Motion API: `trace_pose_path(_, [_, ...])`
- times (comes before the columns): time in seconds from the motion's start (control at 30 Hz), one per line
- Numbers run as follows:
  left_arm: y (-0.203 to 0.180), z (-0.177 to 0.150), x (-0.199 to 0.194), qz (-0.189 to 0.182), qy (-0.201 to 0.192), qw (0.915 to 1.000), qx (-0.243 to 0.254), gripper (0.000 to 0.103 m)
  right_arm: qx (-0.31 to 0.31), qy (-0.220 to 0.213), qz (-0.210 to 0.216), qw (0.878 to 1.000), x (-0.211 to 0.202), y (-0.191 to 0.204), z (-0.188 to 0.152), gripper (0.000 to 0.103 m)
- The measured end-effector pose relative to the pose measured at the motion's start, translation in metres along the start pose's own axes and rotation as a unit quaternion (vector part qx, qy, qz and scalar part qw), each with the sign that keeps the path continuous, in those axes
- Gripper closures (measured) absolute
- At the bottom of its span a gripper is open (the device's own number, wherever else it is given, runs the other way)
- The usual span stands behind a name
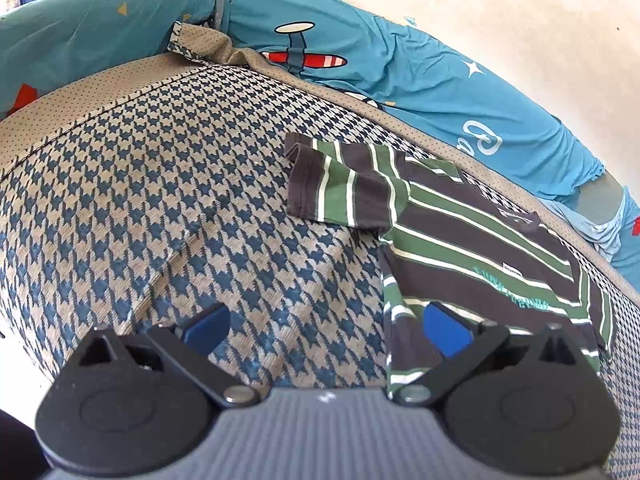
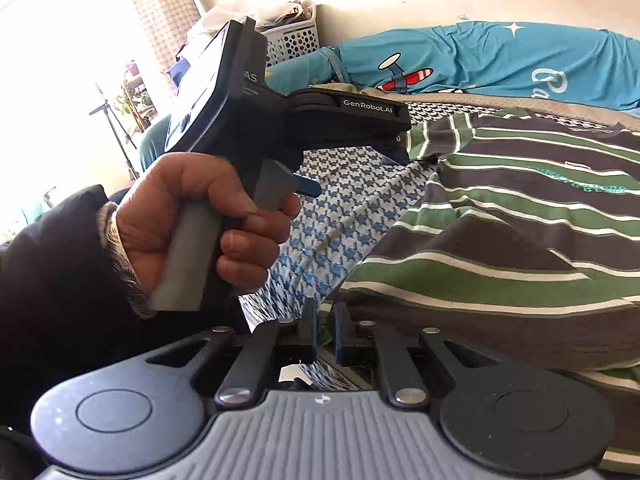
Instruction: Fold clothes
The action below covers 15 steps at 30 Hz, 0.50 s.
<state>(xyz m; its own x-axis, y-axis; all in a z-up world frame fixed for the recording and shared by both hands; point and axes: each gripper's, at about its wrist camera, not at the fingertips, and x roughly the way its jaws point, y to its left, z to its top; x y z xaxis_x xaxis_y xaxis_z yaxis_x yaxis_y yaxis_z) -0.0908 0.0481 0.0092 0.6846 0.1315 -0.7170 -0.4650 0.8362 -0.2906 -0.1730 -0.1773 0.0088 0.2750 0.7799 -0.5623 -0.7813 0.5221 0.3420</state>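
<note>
A brown, green and white striped shirt [image 1: 472, 240] lies on the houndstooth bed cover [image 1: 180, 200], one short sleeve spread out to the left. My left gripper [image 1: 326, 330] is open just above the cover, and its right blue pad hangs over the shirt's near edge. In the right wrist view the striped shirt [image 2: 520, 232] bulges up close to the camera. My right gripper [image 2: 325, 330] is shut on the shirt's near edge, with only a thin gap showing between the pads. A person's hand [image 2: 192, 216] holds the left gripper's handle to the left of the shirt.
Teal bedding printed with a red airplane [image 1: 400, 76] runs along the wall behind the shirt. A white perforated basket [image 2: 294, 40] stands at the bed's far corner. A tripod stand [image 2: 114, 120] and shelves are by the bright window. Bare cover stretches to the shirt's left.
</note>
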Motion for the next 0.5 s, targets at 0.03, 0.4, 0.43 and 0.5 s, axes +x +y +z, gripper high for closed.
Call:
trace_pose_path(0.03, [0.002,0.001,-0.001,0.002,-0.002,1.0000,-0.002,0.000,0.011,0.000,0.011,1.000,0.002,-0.001,0.001,0.094])
trace_pose_path(0.4, [0.029,0.024,-0.026,0.024,-0.042,0.9986,-0.021,0.000,-0.007,0.026,0.041,0.999,0.046,0.020,0.024,0.094])
trace_pose_path(0.43, [0.031,0.023,-0.025,0.025,-0.040,0.9986,-0.024,0.000,-0.006,0.031,0.046,0.998,0.050,0.020,0.025,0.094])
trace_pose_path(0.5, [0.033,0.021,-0.020,0.025,-0.027,0.9990,-0.024,0.000,-0.023,0.051,0.036,0.998,0.059,0.024,0.017,0.094])
